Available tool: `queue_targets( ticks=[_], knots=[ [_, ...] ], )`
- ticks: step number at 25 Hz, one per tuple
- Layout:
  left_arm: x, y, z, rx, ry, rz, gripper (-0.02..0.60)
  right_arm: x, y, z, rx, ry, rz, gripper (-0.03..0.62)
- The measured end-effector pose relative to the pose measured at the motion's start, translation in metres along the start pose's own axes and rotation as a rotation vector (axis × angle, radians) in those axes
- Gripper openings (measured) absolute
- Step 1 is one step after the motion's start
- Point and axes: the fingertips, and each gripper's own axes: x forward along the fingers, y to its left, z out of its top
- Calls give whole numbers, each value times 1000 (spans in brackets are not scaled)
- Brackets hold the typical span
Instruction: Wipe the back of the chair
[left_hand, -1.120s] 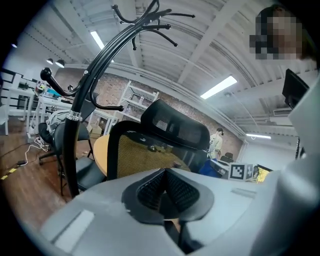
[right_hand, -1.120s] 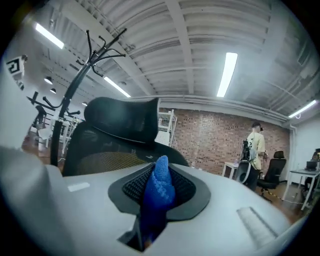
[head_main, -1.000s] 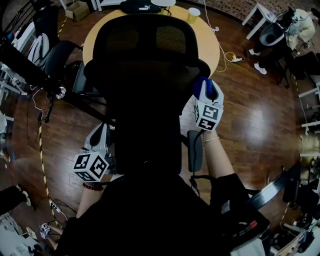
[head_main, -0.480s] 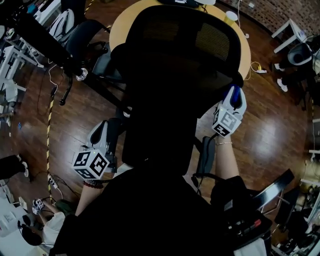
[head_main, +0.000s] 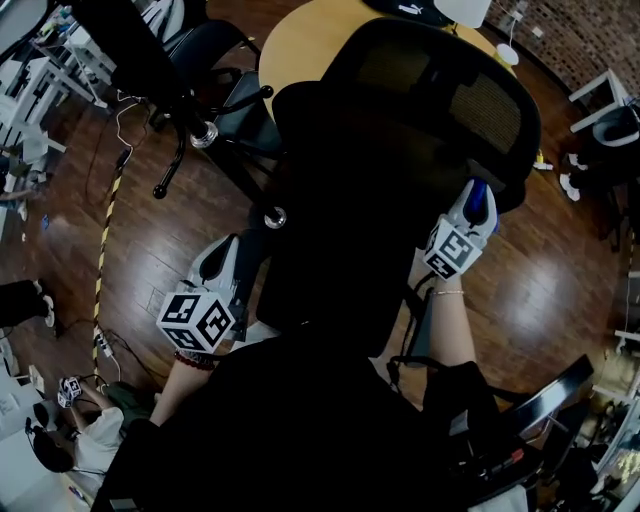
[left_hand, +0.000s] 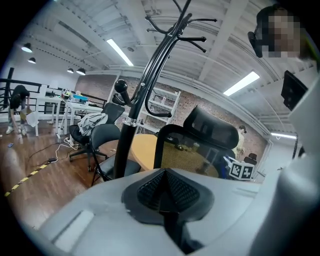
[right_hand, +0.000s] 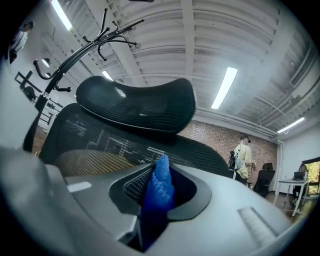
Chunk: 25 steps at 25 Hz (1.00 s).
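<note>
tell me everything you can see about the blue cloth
The blue cloth is bright, fuzzy like microfibre, and bunched into a narrow upright fold. It is pinched between the jaws of the right gripper, with its rounded tip poking out past them. It sits close to the right edge of the black mesh chair back; whether it touches the mesh is unclear.

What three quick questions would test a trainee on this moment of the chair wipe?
1. What does the right gripper grip? A blue cloth; B sponge; C nothing.
2. True or false: the left gripper has its jaws wide apart.
3. Fill in: in the head view the cloth sits by the chair back on its ____ side.
Key: 1 A. 2 False, they are together. 3 Right.
</note>
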Motion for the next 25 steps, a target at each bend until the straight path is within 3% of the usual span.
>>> queue_targets(
  ticks=[5, 11, 16, 25],
  knots=[
    [-3, 21, 4, -11, 3, 13, 8, 9, 63, 17, 27, -25, 63, 63],
    [-4, 39, 2, -26, 14, 24, 8, 11, 156, 41, -19, -78, 234, 66],
    [-6, 49, 3, -27, 13, 34, 8, 11, 217, 58, -35, -144, 318, 71],
    [-17, 79, -2, -59, 25, 77, 8, -7, 332, 78, -64, -144, 546, 80]
  ],
)
